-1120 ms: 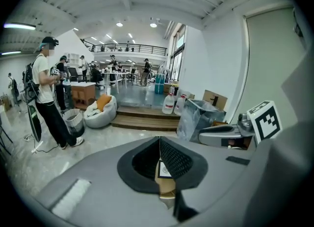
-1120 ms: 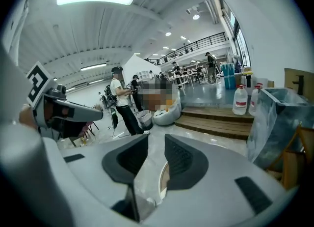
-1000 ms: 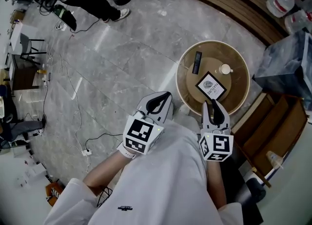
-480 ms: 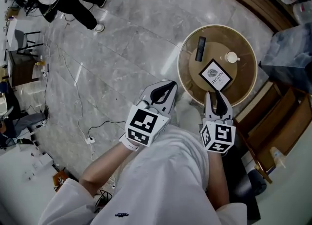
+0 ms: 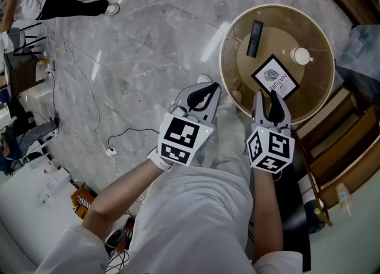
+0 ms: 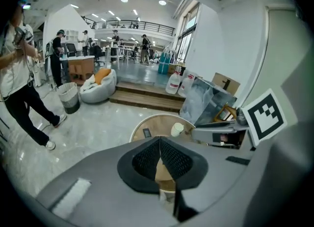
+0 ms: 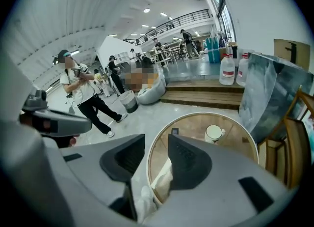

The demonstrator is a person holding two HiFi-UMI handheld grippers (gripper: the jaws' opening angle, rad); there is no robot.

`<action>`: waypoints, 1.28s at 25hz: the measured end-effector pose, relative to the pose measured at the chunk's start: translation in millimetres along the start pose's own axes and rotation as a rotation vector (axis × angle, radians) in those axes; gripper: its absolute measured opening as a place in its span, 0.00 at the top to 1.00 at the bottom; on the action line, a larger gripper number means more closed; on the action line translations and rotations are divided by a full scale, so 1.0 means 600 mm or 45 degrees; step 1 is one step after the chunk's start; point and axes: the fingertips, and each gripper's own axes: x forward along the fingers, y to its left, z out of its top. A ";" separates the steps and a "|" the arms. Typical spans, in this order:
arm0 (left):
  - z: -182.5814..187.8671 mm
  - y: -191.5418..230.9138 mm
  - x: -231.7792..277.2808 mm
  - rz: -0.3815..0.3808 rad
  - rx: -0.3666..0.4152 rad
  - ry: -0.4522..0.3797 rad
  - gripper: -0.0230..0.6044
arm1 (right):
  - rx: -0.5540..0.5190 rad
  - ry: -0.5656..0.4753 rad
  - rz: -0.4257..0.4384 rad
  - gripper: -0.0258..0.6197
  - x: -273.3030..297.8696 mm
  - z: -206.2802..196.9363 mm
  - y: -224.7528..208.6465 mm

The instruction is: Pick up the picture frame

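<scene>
Jaws of the left gripper are pressed together with nothing between them; its own view shows the pads meeting in a thin seam. It hangs over the floor, its tips short of the table, whose rim lies ahead and to its right. The remote lies farther ahead on the table, well beyond both grippers' tips and between their lines of aim.

The right gripper has its jaws apart. They have just been opening, and nothing is between them: its own view shows only the table rim and the person's leg through the gap. Its tips reach over the near rim of the table.

The frame lies flat on the table just ahead of the right gripper's tips, almost on its line of aim. In the head view the tips overlap its near corner; whether they touch it cannot be told. It lies well to the right of the left gripper, so the right hand is plainly the nearer. The frame looks close to square, with no real long axis, and it is turned corner-on toward the right gripper. A straight reach would likely meet that corner, so the gripper probably needs to roll or shift to take an edge. The cup stands beyond the frame and to its right, apart from it.
</scene>
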 end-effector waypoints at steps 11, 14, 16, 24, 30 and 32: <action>-0.129 0.053 0.168 -0.038 -0.039 0.081 0.95 | 0.149 0.132 -0.140 0.78 0.196 -0.145 -0.084; -0.149 0.071 0.209 -0.034 -0.025 0.088 0.95 | 0.196 0.166 -0.188 0.78 0.248 -0.186 -0.110; -0.165 0.079 0.233 -0.035 -0.024 0.101 0.95 | 0.215 0.206 -0.224 0.77 0.272 -0.218 -0.126; -0.171 0.112 0.326 -0.062 0.013 0.066 0.95 | 0.312 0.264 -0.373 0.72 0.368 -0.286 -0.185; -0.202 0.118 0.341 -0.088 0.000 0.079 0.95 | 0.399 0.306 -0.415 0.71 0.405 -0.326 -0.205; -0.215 0.119 0.338 -0.094 -0.007 0.087 0.95 | 0.410 0.295 -0.465 0.71 0.406 -0.328 -0.213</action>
